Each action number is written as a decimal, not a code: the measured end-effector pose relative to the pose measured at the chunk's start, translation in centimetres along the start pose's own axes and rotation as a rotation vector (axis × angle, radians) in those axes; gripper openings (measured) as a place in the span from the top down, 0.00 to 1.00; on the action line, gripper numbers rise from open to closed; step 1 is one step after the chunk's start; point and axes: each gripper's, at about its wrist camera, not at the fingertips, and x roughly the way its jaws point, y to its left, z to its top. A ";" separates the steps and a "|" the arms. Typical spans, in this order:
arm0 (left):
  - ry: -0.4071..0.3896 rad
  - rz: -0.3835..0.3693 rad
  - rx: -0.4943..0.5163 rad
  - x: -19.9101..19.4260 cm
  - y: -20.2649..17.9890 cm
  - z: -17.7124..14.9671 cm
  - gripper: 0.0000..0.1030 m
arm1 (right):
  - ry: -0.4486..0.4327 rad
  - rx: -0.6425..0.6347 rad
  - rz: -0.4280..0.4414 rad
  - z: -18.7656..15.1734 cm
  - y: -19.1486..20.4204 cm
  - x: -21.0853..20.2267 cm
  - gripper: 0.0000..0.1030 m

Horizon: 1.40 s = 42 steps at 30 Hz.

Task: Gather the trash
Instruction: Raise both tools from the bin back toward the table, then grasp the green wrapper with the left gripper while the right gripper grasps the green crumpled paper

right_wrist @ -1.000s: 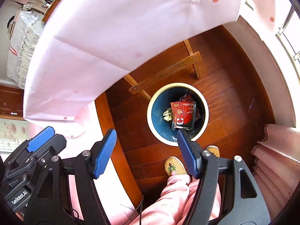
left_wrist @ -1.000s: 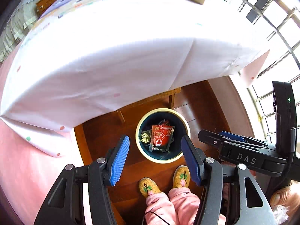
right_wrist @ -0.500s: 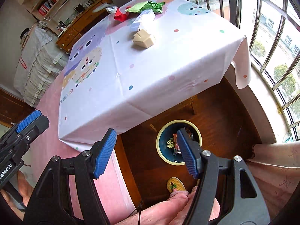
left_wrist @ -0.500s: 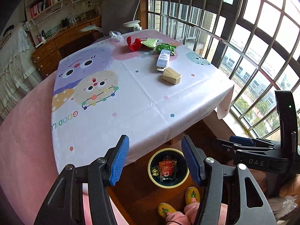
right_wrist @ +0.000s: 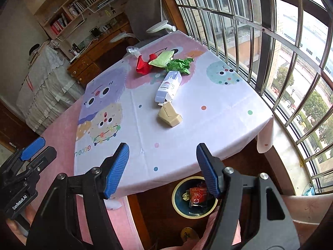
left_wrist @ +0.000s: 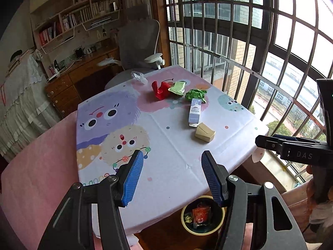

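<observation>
The table (left_wrist: 170,137) now fills both views, where a second ago both cameras looked straight down into the bin (right_wrist: 194,196); both grippers have swung up from the floor to face the tabletop, which I read as one drop finished and the next pick about to start. The bin stands on the floor just below the table's near edge, holding a red packet (right_wrist: 197,193) and a crumpled scrap.

On the table, well back from that edge, lie the remaining pieces: a tan box (right_wrist: 169,115) nearest, a pale carton (right_wrist: 168,86) touching it behind, then green paper (right_wrist: 179,64), a green pouch (right_wrist: 161,58), a red wrapper (right_wrist: 143,64) and clear plastic (right_wrist: 132,50) at the far side.

The left gripper (left_wrist: 171,175) and right gripper (right_wrist: 162,166) hang above the near edge, jaws spread wide, holding nothing.
</observation>
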 end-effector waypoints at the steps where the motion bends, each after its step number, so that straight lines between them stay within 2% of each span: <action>1: -0.002 0.003 0.001 0.6 -0.1 0.7 0.43 | -0.004 -0.005 0.005 1.3 0.0 0.6 0.38; 5: -0.001 0.027 -0.001 4.2 -0.3 4.0 0.43 | -0.005 -0.017 0.023 6.8 -0.6 4.6 0.38; 9: 0.013 0.061 -0.034 9.6 -0.4 8.8 0.43 | 0.027 -0.036 0.047 12.6 -1.7 10.4 0.38; 12: 0.079 0.047 -0.101 15.0 -0.2 12.7 0.43 | 0.071 -0.044 0.046 16.7 -3.2 15.3 0.37; 15: 0.172 0.019 -0.179 21.1 0.1 15.8 0.43 | 0.133 -0.050 0.053 20.1 -4.8 20.1 0.36; 17: 0.206 0.011 -0.217 24.8 0.3 17.4 0.43 | 0.175 -0.068 0.052 22.1 -5.7 23.3 0.35; 22: 0.254 0.054 -0.263 31.9 0.8 19.9 0.43 | 0.281 -0.118 0.055 24.7 -6.6 31.0 0.35; 27: 0.272 0.082 -0.283 35.8 1.7 21.0 0.43 | 0.374 -0.149 0.052 25.3 -6.2 37.2 0.35; 28: 0.273 0.082 -0.284 36.3 1.8 21.2 0.43 | 0.368 -0.155 0.063 25.4 -6.2 37.8 0.32; 30: 0.274 0.079 -0.285 37.0 1.9 21.5 0.43 | 0.365 -0.181 0.072 25.7 -5.7 38.5 0.33; 33: 0.271 0.069 -0.277 38.2 1.8 22.5 0.43 | 0.374 -0.211 0.111 25.9 -5.3 38.8 0.53; 35: 0.268 0.060 -0.267 39.3 1.6 23.3 0.43 | 0.383 -0.223 0.141 26.4 -5.4 39.0 0.59; 38: 0.257 0.029 -0.253 40.9 1.1 24.5 0.43 | 0.374 -0.193 0.147 27.6 -6.3 38.6 0.60; 42: 0.246 -0.002 -0.211 43.8 -0.2 26.0 0.43 | 0.327 -0.125 0.108 29.2 -7.9 37.9 0.60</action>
